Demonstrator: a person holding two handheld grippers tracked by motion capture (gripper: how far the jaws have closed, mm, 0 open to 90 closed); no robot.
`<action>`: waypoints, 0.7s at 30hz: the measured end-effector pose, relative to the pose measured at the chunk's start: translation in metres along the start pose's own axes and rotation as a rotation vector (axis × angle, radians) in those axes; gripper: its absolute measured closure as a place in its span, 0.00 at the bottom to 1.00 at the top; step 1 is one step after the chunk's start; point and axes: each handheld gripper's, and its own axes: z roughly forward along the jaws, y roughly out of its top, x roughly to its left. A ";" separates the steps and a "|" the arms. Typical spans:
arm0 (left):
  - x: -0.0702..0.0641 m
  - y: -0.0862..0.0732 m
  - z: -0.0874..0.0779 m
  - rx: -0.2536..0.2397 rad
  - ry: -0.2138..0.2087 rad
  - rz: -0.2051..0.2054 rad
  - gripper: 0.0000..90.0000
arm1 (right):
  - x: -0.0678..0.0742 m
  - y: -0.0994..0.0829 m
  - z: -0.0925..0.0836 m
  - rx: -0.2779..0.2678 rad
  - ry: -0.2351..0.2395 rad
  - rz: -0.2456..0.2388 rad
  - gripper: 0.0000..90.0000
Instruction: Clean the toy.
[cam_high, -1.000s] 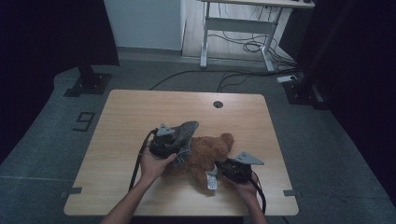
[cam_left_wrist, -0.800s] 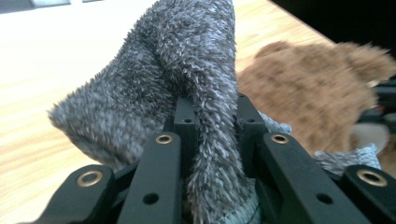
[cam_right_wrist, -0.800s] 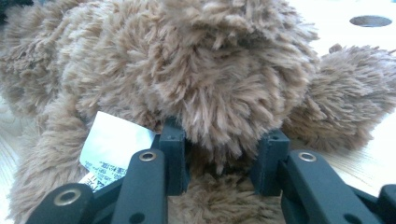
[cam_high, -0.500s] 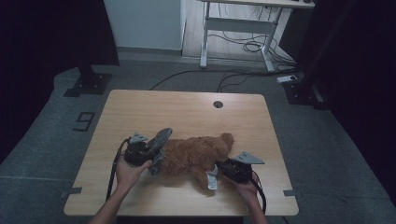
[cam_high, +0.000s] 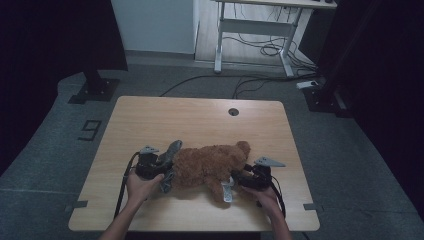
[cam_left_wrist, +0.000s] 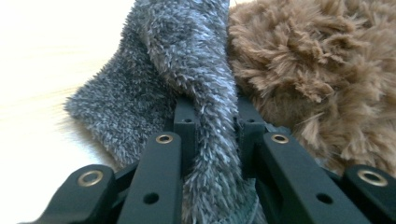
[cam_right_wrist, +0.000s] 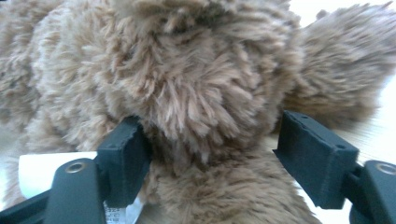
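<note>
Left gripper (cam_high: 159, 166) at table's (cam_high: 200, 115) near-left – jaws pinch a fold of grey cloth (cam_left_wrist: 205, 84) that lies against the plush's left end. Brown plush (cam_high: 212, 162) lies flat across the near-centre of table, white tag (cam_high: 227, 192) on its near side. Right gripper (cam_high: 240, 181) at its right end – jaws have just been opening, now spread w/ plush fur (cam_right_wrist: 205, 93) between them, right pad clear of it.
</note>
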 end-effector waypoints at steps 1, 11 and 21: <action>0.001 0.000 0.002 -0.002 -0.011 -0.014 0.85 | 0.000 0.001 0.003 0.014 0.023 -0.005 0.42; 0.005 0.015 0.014 -0.097 -0.126 -0.113 0.88 | 0.024 0.004 0.012 -0.077 -0.080 -0.307 0.71; 0.014 0.019 0.023 -0.110 -0.111 -0.106 0.86 | 0.012 -0.001 0.016 -0.080 -0.170 -0.362 0.69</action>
